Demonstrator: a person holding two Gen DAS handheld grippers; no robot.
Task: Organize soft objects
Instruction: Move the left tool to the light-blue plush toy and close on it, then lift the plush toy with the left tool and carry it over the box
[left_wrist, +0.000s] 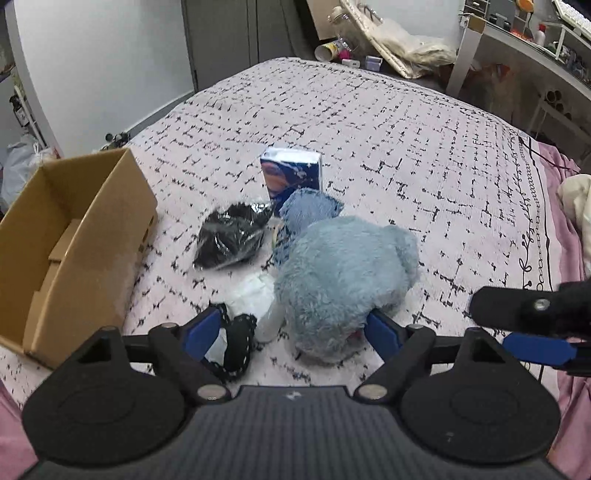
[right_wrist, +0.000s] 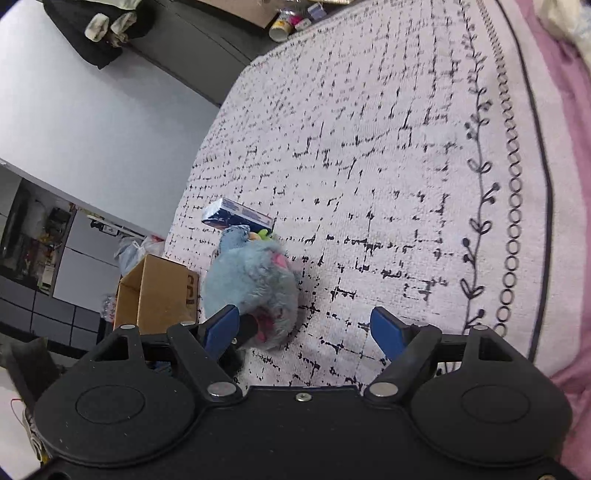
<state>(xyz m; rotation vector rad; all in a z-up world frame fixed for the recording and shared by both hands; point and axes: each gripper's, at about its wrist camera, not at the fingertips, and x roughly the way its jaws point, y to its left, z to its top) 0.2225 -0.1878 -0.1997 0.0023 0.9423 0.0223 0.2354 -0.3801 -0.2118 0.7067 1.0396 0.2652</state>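
A fluffy blue plush toy lies on the patterned bedspread, and it also shows in the right wrist view. My left gripper is open, its blue fingers on either side of the near end of the plush and a black lace-trimmed piece. A white soft item, a black item in clear wrap and a blue tissue pack lie behind. An open cardboard box stands at the left. My right gripper is open, the plush at its left finger.
The right gripper shows at the right edge of the left wrist view. Pink bedding lies along the right side of the bed. Clutter, a desk and bags stand beyond the far edge of the bed.
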